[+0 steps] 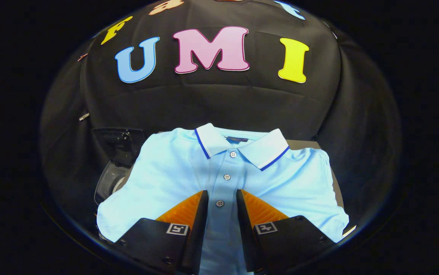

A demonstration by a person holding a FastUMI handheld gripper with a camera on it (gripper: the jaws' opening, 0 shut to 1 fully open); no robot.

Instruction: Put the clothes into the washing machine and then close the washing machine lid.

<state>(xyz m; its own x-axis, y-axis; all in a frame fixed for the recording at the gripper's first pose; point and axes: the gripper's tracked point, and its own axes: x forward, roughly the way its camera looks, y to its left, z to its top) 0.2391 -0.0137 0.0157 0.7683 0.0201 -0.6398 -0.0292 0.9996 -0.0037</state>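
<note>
A light blue polo shirt [173, 179] with a white collar edged in dark blue lies spread flat, front up, on a table [304, 144]. Its collar points toward the booth wall. My gripper [222, 193] hovers low over the middle of the shirt. The fingers are open, one on each side of the button placket, and the lowest visible button sits in the gap between them. Nothing is pinched between them; the cloth lies smooth. The shirt's lower part is hidden under the gripper body.
Past the shirt's left sleeve, a grey rounded object [108, 178] peeks out, with a black device [118, 142] behind it. The black booth cloth rises close behind the table. A strip of bare tabletop shows beyond the right shoulder.
</note>
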